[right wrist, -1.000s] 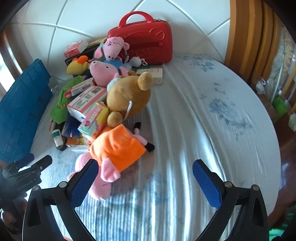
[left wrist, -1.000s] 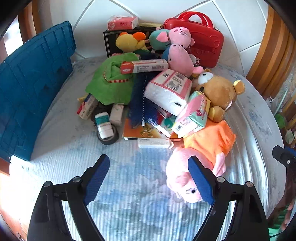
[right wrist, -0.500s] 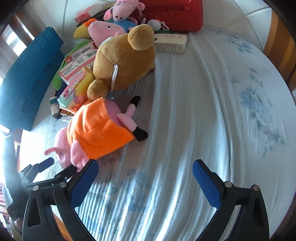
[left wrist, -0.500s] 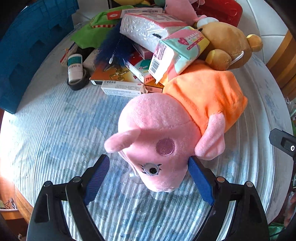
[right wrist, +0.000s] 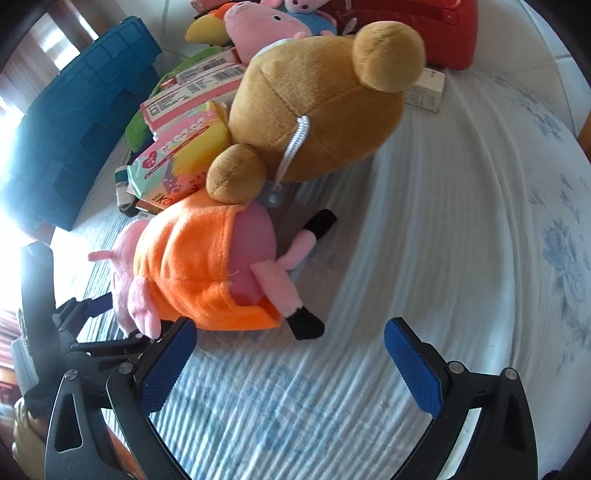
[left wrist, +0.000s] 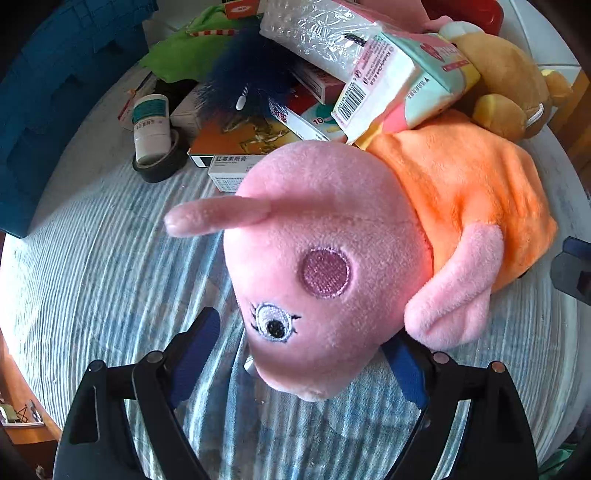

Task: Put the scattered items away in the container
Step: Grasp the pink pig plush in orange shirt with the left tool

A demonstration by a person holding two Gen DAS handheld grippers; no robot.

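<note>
A pink pig plush in an orange dress (left wrist: 332,258) lies on its side on the striped bedsheet (left wrist: 92,277). My left gripper (left wrist: 299,362) is open and straddles the pig's head. Its left pad stands a little clear of the face, and the right pad is hidden behind the head and ear. In the right wrist view the pig (right wrist: 192,266) lies at lower left, with the left gripper's fingers (right wrist: 88,308) at its head. My right gripper (right wrist: 290,365) is open and empty, just below the pig's black foot (right wrist: 306,326). The blue crate (left wrist: 55,92) stands at the left.
A brown bear plush (right wrist: 314,103) leans on the pig's back. Behind lie tissue packs (left wrist: 399,81), flat boxes (left wrist: 236,144), a white bottle (left wrist: 151,125) on a black tape roll, a green cloth (left wrist: 184,59), more plush toys (right wrist: 266,26) and a red case (right wrist: 436,33). The sheet (right wrist: 461,221) spreads to the right.
Both grippers came down toward the bed. The left one closed in on the pig until its head sat between the jaws. The right one dropped near the pig's legs.
</note>
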